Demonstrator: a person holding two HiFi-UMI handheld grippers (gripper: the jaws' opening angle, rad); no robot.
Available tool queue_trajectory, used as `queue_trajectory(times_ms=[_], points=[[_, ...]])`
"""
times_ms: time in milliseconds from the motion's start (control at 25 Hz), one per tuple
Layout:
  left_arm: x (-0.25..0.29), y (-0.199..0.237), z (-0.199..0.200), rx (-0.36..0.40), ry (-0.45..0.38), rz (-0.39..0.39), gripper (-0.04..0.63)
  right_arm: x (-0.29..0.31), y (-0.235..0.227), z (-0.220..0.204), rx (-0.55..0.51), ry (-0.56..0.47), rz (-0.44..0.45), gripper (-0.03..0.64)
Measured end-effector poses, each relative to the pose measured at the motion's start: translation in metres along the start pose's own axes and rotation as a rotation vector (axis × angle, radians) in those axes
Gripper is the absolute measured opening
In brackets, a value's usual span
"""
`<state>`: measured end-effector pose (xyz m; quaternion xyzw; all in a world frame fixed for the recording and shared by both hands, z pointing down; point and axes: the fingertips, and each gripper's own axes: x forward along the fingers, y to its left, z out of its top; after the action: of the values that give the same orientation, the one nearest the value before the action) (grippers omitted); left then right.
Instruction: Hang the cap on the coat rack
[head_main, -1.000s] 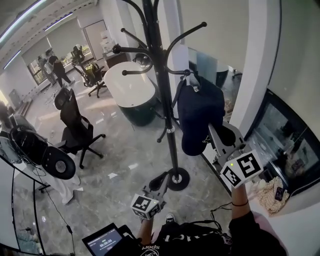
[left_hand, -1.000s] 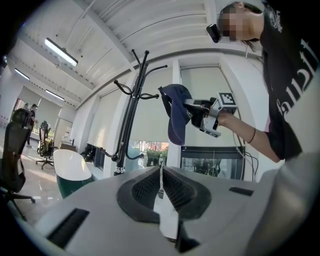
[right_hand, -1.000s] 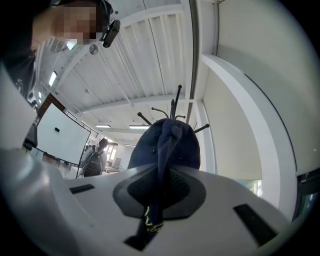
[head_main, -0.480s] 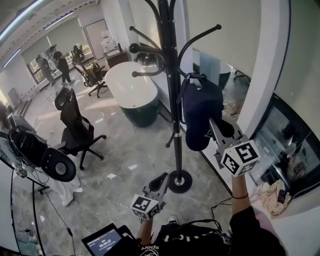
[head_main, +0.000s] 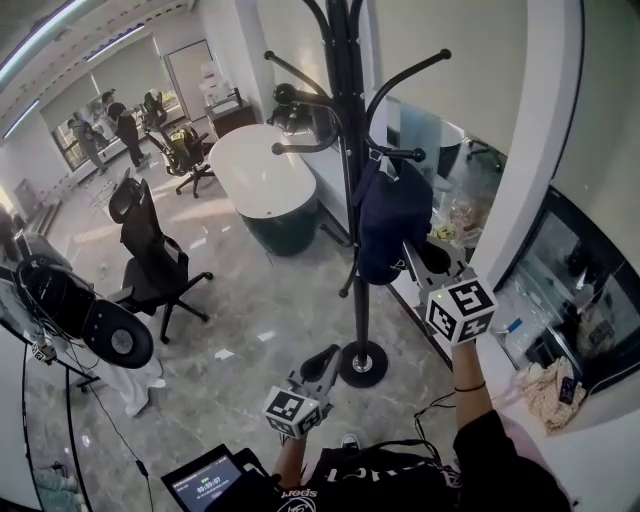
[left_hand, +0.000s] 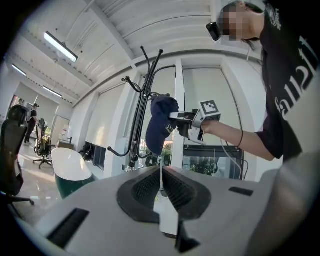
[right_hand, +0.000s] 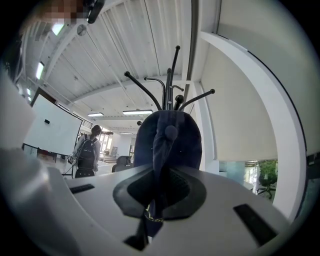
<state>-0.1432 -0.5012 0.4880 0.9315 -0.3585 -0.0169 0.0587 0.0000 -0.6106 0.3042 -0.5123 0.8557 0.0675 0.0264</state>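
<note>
The navy cap hangs against the black coat rack, its top right by a short right-hand hook; I cannot tell whether it rests on that hook. My right gripper is raised and shut on the cap's lower edge. In the right gripper view the cap fills the space ahead, its fabric pinched between the jaws of the right gripper, with rack hooks above. My left gripper hangs low near the rack's base, shut and empty. The left gripper view shows the left gripper below the cap.
A white pillar and a glass-fronted cabinet stand right of the rack. A white oval table is behind it. A black office chair stands to the left. People are at the far back. A screen is at my feet.
My right gripper has carried the cap up and left, closer to the rack's pole and short hook. The left gripper has stayed in place.
</note>
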Motion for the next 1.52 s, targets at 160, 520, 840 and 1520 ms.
queue_trajectory(times_ms=[160,520,840,1520], points=[[-0.003,0.0,-0.001,-0.001,0.001,0.004,0.006,-0.004,0.0,-0.001,-0.01,-0.022,-0.001,0.025],[-0.007,-0.014,-0.002,-0.016,0.001,-0.016,0.006,-0.029,0.006,-0.013,0.057,0.009,0.01,0.156],[-0.001,-0.049,-0.006,-0.013,0.004,-0.032,0.006,-0.077,0.026,-0.068,0.131,0.113,0.074,0.155],[-0.018,-0.154,-0.022,-0.024,-0.006,0.034,0.006,-0.197,0.082,-0.127,0.227,0.241,0.231,0.034]])
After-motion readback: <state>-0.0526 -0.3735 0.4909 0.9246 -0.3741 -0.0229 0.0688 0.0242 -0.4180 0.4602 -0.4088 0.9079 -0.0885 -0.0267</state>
